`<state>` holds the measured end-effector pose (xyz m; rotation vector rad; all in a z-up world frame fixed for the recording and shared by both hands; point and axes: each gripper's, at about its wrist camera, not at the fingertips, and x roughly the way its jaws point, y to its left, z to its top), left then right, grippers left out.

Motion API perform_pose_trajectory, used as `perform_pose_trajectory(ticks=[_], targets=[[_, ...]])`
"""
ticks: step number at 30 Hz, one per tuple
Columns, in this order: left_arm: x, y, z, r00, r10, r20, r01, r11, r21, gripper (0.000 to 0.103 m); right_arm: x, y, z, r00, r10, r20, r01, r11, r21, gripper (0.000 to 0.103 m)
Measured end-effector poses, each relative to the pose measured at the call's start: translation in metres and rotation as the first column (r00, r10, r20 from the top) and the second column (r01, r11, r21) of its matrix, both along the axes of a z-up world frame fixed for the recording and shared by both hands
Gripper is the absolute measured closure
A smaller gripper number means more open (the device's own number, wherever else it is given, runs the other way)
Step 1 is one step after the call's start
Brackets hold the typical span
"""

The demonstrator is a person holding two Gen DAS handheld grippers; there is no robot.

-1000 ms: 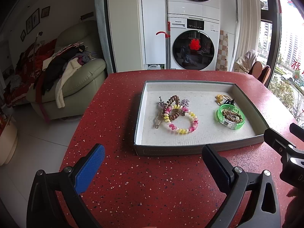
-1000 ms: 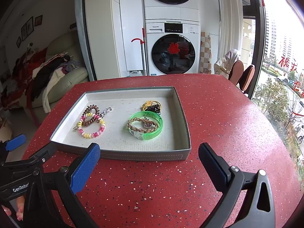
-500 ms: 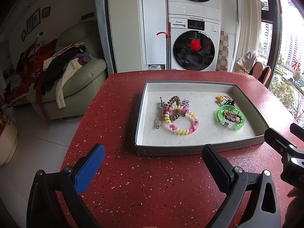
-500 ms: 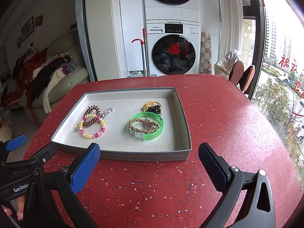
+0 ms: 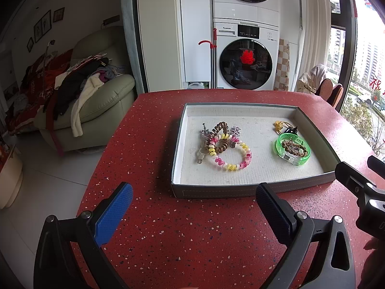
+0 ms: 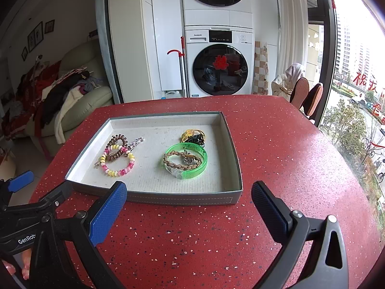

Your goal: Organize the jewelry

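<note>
- Two clusters of jewelry lie inside the grey tray (image 6: 182,198) at frame centre: the pink-and-yellow bracelet (image 6: 118,161) with the brown coil tie (image 6: 117,147) centre-left, the green bangle (image 6: 186,160) ringing a braided bracelet (image 6: 182,160) centre-right.
- Such grouping fits either sorted pieces or ones awaiting sorting.
- The left gripper (image 5: 192,210) and right gripper (image 6: 189,207), low in frame, hover with fingers spread and holding nothing, probably ready for a pick.

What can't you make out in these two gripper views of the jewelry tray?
- Silver clips, left wrist view: partly under the brown coil tie; shape unclear.
- Charm inside the green bangle, right wrist view: too small to identify.
- Black piece, right wrist view: too small and dark to identify.
- Right gripper, left wrist view: cut off by the edge.
</note>
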<state>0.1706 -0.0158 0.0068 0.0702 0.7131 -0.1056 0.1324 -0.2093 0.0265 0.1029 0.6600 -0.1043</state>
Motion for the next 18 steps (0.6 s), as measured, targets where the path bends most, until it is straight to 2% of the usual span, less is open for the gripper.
perform_pose_trajectory(ticks=[18], targets=[[-0.0001, 0.0018, 0.001, 1.0, 0.004, -0.004, -0.004, 1.0, 0.0, 0.0, -0.0001, 0.0005, 0.0002, 1.0, 0.0, 0.001, 0.0, 1.0, 0.001, 0.0]])
